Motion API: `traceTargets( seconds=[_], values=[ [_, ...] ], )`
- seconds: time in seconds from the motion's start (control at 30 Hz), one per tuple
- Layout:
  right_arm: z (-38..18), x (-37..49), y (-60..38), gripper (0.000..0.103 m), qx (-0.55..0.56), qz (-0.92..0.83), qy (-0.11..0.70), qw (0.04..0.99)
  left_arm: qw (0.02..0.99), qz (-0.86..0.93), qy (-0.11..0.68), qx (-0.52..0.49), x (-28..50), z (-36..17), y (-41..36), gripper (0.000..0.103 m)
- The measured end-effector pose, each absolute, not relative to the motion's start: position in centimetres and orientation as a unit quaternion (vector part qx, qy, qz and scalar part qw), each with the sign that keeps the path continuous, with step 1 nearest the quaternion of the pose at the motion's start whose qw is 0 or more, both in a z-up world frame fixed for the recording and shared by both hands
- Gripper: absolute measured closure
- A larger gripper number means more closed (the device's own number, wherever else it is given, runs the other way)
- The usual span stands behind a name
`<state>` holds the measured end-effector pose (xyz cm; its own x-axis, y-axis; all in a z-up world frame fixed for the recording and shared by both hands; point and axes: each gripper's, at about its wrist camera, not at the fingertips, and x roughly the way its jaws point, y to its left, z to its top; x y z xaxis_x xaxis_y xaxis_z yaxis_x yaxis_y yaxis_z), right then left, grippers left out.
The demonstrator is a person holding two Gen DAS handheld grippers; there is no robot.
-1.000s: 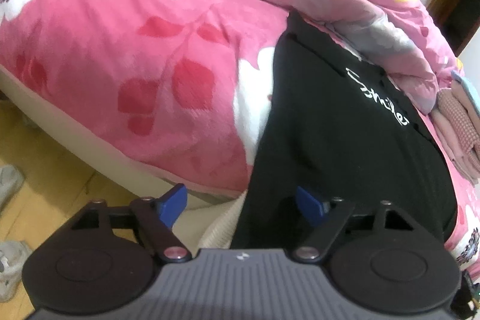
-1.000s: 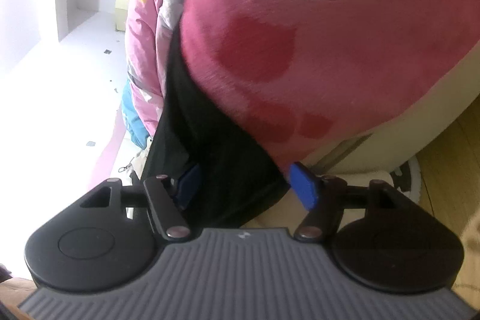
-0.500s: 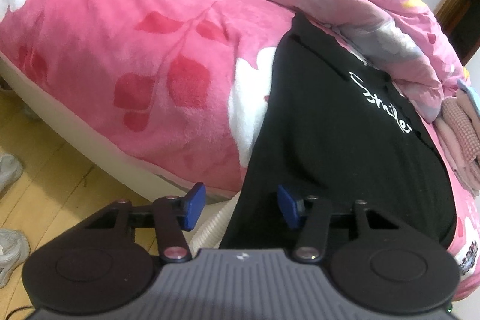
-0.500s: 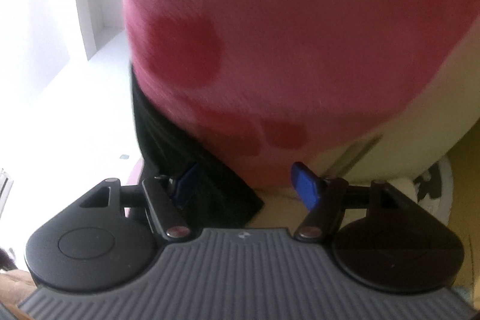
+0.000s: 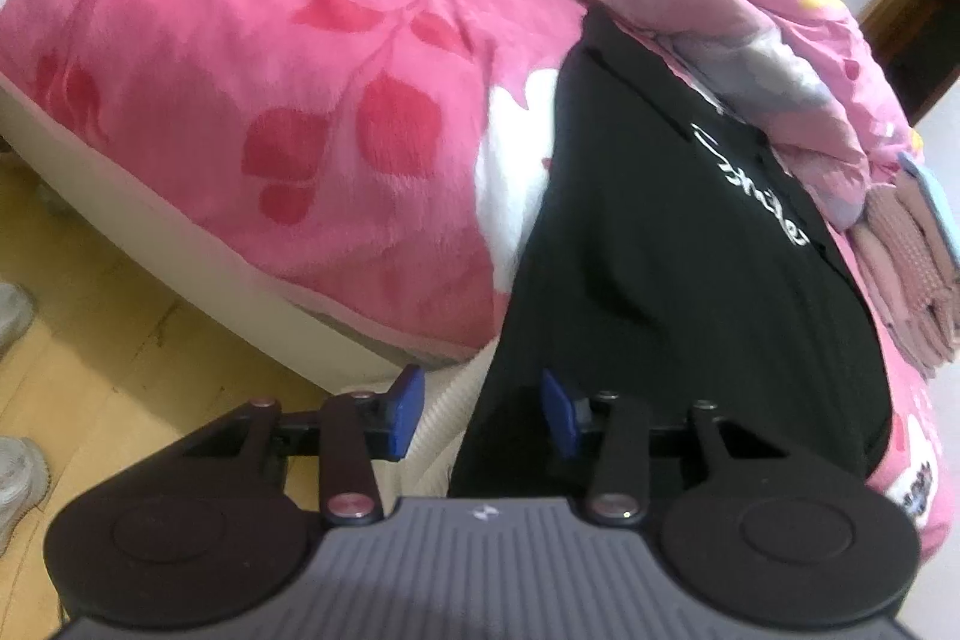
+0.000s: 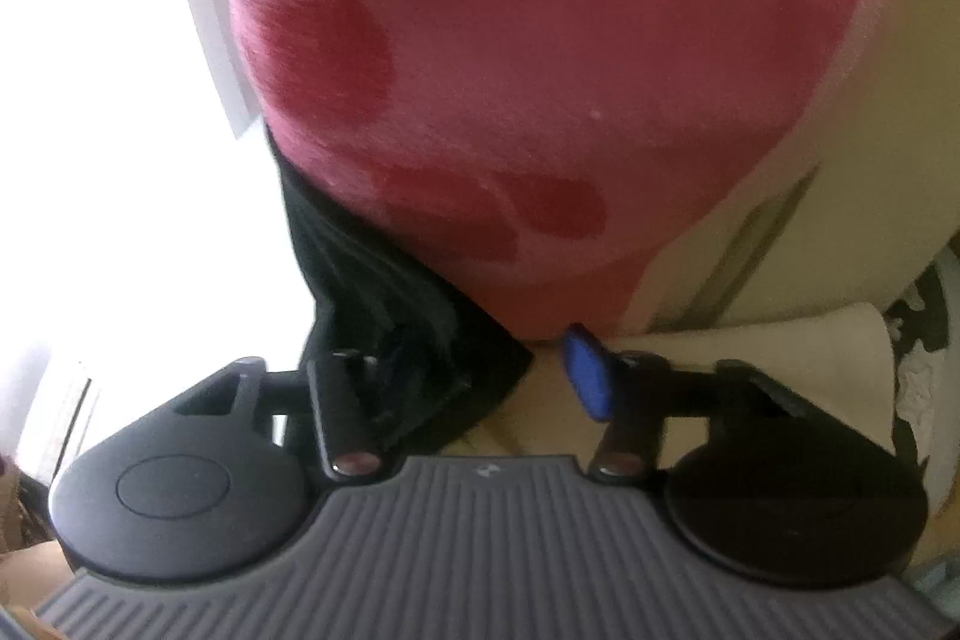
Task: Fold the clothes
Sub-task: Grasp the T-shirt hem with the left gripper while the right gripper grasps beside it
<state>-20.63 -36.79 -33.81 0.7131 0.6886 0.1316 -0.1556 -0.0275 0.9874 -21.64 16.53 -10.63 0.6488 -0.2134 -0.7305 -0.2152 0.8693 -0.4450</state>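
We hold the left gripper (image 5: 483, 415) and right gripper (image 6: 486, 370) parted around the black T-shirt's (image 5: 678, 244) hem, draped off the pink floral blanket (image 5: 270, 100); folded pink clothes (image 5: 912, 280) lie beside it.

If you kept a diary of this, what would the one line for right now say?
phase: reaching hem | left gripper: open, straddling hem edge of black shirt | right gripper: open at the shirt's other corner | pink blanket underneath

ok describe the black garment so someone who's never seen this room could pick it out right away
Start at the bed with the fluffy pink flowered blanket. The black garment lies spread across it on the right, its lower edge hanging over the bed's side. It is the only black cloth there, with white script lettering across it, unlike the folded pink clothes beside it.
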Motion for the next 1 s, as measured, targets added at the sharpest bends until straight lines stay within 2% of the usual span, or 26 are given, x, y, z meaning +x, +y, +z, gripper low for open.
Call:
traceTargets(
  seconds=[0.13, 0.27, 0.53, 0.67, 0.87, 1.0],
  values=[
    [-32.9, -20.9, -36.4, 0.084, 0.635, 0.328, 0.208, 0.668, 0.865, -0.022, 0.419, -0.274, -22.7, -10.9, 17.3, 0.060],
    [-32.2, -21.4, -36.2, 0.092, 0.631, 0.326, 0.207, 0.673, 0.862, -0.036, 0.418, -0.286, -23.5, -11.2, 17.7, 0.060],
    [-29.7, -22.5, -35.8, 0.094, 0.618, 0.326, 0.206, 0.685, 0.870, -0.071, 0.401, -0.278, -24.6, -11.2, 17.9, 0.059],
    [-28.5, -23.1, -35.8, 0.094, 0.613, 0.320, 0.210, 0.691, 0.864, -0.051, 0.394, -0.308, -24.9, -12.6, 19.5, 0.057],
    [-25.8, -23.7, -35.5, 0.095, 0.602, 0.308, 0.220, 0.703, 0.844, -0.045, 0.368, -0.388, -25.1, -15.4, 22.7, 0.037],
    [-23.5, -24.1, -35.3, 0.095, 0.593, 0.299, 0.226, 0.713, 0.835, -0.071, 0.359, -0.410, -24.5, -17.0, 23.2, 0.034]
  ],
)
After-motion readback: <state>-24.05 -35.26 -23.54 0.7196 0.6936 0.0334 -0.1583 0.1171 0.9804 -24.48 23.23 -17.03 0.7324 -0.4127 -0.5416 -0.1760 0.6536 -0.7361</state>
